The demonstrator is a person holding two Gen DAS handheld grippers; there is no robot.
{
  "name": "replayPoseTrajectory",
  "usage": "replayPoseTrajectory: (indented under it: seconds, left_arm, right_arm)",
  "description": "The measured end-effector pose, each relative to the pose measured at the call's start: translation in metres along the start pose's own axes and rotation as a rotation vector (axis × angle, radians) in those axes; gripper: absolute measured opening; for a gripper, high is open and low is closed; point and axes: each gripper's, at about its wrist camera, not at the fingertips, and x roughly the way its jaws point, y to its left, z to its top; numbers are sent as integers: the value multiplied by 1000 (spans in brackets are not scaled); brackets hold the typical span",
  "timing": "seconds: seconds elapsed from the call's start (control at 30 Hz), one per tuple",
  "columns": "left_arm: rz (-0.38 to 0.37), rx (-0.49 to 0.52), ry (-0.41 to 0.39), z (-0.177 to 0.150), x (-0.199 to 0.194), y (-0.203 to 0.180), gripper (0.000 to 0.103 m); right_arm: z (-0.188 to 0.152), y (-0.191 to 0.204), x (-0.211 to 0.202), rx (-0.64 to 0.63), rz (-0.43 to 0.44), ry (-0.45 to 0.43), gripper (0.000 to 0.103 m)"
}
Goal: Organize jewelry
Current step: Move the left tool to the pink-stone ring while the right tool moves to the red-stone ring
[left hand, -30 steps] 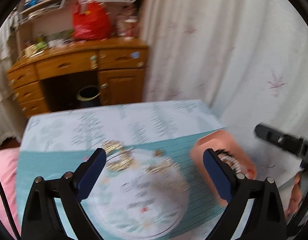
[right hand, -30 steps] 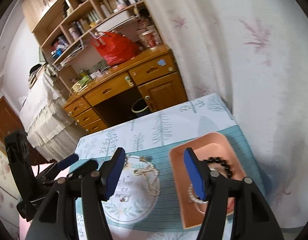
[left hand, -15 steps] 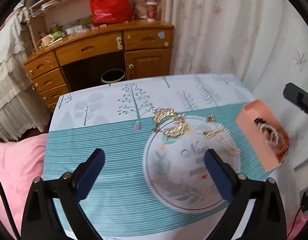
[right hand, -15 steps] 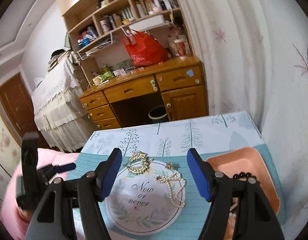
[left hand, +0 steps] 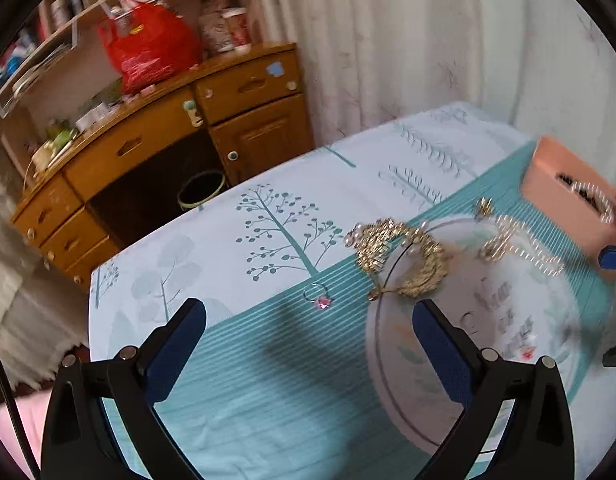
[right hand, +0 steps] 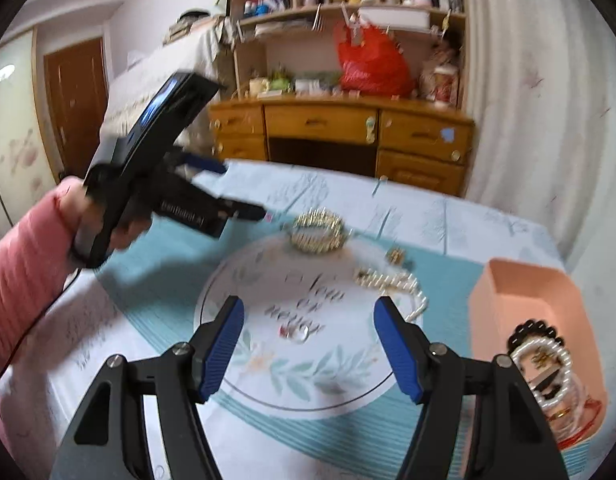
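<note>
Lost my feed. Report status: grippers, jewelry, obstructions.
Left gripper open, empty, above the pink-stone ring on the cloth. Right gripper open, empty, over the round plate. Gold hair clip, pearl necklace outside peach tray. Nothing in the way.

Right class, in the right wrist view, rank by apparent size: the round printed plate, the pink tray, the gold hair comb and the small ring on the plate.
1. Round printed plate
2. Pink tray, partly cut off and nearer the camera, so its true size is unsure
3. Gold hair comb
4. Small ring
</note>
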Motion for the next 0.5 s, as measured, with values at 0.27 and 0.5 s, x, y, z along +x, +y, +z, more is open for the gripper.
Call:
replayPoseTrajectory:
  seconds: [0.27, 0.5]
  left_arm:
    - [-55, 15, 10, -8, 33, 0, 91]
    - [-124, -81, 1, -10, 46, 13, 68]
  right_arm:
    - [-13, 10, 27, -20, -8, 94, 56]
    - [-16, 7, 40, 21, 19, 150, 47]
